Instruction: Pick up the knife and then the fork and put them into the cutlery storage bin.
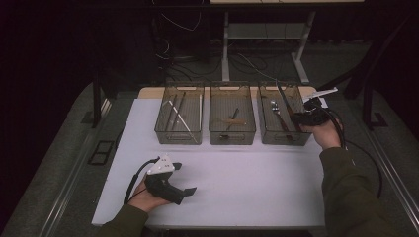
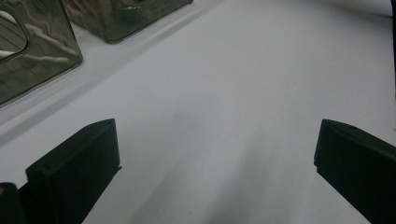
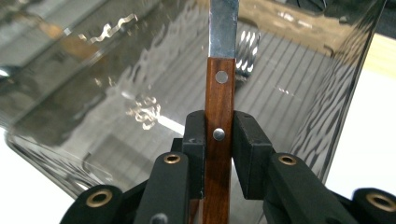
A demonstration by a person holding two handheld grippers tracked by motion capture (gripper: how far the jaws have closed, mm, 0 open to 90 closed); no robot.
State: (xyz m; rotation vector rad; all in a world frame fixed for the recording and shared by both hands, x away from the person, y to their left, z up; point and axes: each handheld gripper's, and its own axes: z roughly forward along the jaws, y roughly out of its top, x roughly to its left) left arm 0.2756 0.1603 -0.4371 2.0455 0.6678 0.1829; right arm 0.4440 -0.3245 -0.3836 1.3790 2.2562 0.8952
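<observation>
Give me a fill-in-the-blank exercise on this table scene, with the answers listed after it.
1. The right gripper is shut on a knife with a ____ handle.
2. ____ clear bins stand in a row on the white table.
3. The knife is held over the ____ bin of the row, in the high view.
4. The left gripper has its jaws ____.

Missing words: wooden; three; right; open

Knife (image 3: 218,116): reddish-brown wooden handle, silver rivets, steel-grey blade. Bins (image 1: 232,134): smoke-grey, translucent, ribbed floor. Bench (image 1: 237,177): white. Right gripper (image 3: 218,154) at 2 o'clock: black, brass-coloured pins.
</observation>
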